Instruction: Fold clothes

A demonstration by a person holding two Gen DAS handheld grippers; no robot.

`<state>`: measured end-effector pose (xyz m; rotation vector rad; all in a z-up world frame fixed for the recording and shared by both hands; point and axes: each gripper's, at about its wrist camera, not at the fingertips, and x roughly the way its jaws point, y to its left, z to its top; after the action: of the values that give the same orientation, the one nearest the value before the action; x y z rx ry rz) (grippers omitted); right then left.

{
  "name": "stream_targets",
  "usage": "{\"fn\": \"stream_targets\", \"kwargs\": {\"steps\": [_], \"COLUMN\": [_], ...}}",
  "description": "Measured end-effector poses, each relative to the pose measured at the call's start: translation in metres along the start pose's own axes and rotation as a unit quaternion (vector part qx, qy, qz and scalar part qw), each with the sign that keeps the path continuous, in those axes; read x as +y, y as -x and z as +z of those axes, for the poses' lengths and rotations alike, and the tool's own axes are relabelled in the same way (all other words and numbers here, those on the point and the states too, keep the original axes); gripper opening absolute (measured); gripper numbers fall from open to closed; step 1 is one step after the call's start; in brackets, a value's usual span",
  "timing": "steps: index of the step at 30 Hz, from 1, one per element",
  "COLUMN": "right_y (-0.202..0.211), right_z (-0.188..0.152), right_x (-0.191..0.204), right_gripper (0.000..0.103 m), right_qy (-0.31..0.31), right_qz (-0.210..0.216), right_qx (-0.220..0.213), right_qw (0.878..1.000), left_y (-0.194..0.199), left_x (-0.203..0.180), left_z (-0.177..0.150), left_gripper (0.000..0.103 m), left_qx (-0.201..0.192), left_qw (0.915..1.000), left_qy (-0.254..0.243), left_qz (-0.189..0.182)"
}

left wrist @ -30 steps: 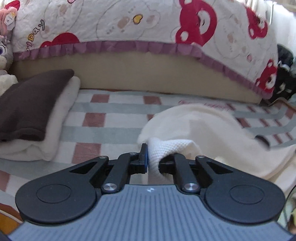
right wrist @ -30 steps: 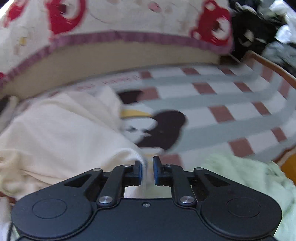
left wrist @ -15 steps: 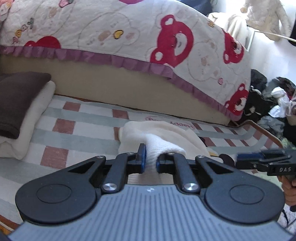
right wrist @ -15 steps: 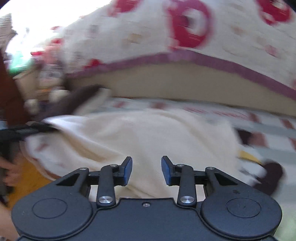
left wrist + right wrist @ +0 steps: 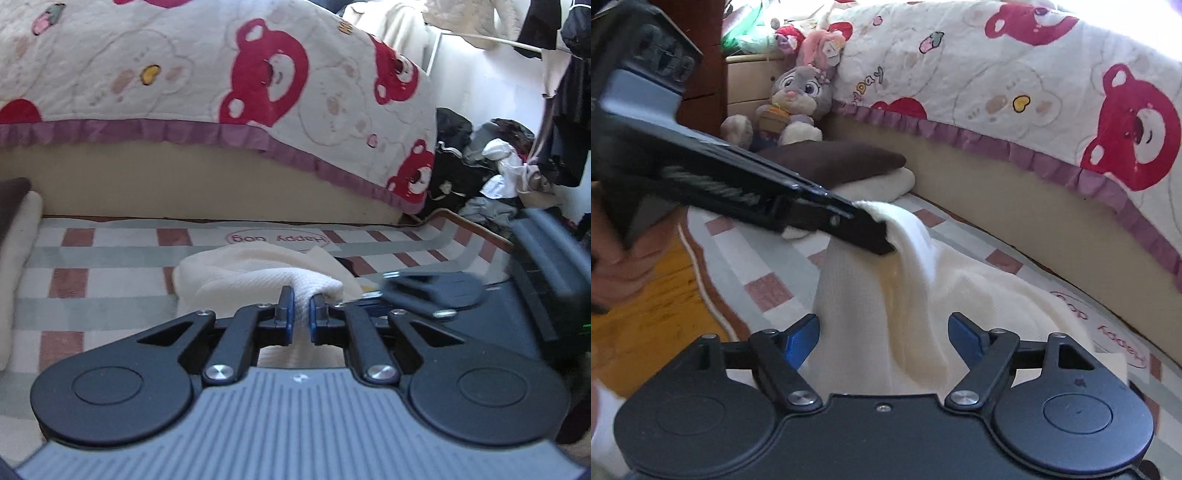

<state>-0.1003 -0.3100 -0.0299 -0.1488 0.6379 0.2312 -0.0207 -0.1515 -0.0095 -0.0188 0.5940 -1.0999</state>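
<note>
A cream knit garment (image 5: 255,271) lies bunched on the striped mat (image 5: 110,266). My left gripper (image 5: 301,314) is shut on a fold of it and holds that fold lifted. In the right wrist view the same left gripper (image 5: 879,236) comes in from the left, and the cream garment (image 5: 864,295) hangs down from its tips. My right gripper (image 5: 884,336) faces this hanging cloth. Its jaws are opening wide, with the cloth between them and the pads not pressing on it. The left wrist view shows the right gripper (image 5: 391,291) blurred, close on the right.
A folded brown and cream stack (image 5: 849,162) sits at the mat's far left beside a plush rabbit (image 5: 798,92). A bear-print quilt (image 5: 221,74) drapes the bed behind. Loose clothes (image 5: 498,166) pile up at the right. A hand (image 5: 613,258) holds the left gripper above the wooden floor (image 5: 646,314).
The right gripper let go, swung left across the mat and opened wide, now facing the hanging cloth. The left gripper rose and turned right, still holding the cream fold.
</note>
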Motion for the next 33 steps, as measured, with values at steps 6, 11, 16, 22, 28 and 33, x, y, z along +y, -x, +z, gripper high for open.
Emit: {"fn": "stream_targets", "kwargs": {"steps": [6, 11, 16, 22, 28, 33], "right_y": [-0.016, 0.057, 0.144, 0.171, 0.163, 0.168], "right_z": [0.003, 0.012, -0.027, -0.148, -0.23, -0.238], "right_x": [-0.035, -0.094, -0.186, -0.255, -0.27, -0.278], "right_gripper": [0.009, 0.009, 0.009, 0.009, 0.009, 0.009], "right_qy": [-0.072, -0.053, -0.171, -0.315, -0.433, -0.435], "right_qz": [0.031, -0.114, -0.294, -0.382, -0.348, -0.326], "right_qx": [0.013, -0.029, -0.052, 0.016, -0.024, -0.089], "right_qw": [0.997, 0.992, 0.939, 0.869, 0.831, 0.835], "left_y": [-0.005, -0.005, -0.052, -0.16, -0.227, -0.242], "left_x": [-0.001, -0.001, -0.014, -0.079, -0.133, -0.151], "left_z": [-0.002, -0.001, 0.0, 0.001, -0.028, -0.056], "left_gripper": [0.013, 0.042, 0.042, 0.042, 0.043, 0.055], "left_qx": [-0.001, -0.019, 0.037, 0.129, 0.189, 0.213], "left_qw": [0.9991, 0.9985, 0.9992, 0.9855, 0.9679, 0.9579], "left_qy": [0.029, 0.022, 0.015, -0.045, -0.093, -0.093], "left_qz": [0.03, 0.045, 0.003, -0.101, -0.137, -0.169]}}
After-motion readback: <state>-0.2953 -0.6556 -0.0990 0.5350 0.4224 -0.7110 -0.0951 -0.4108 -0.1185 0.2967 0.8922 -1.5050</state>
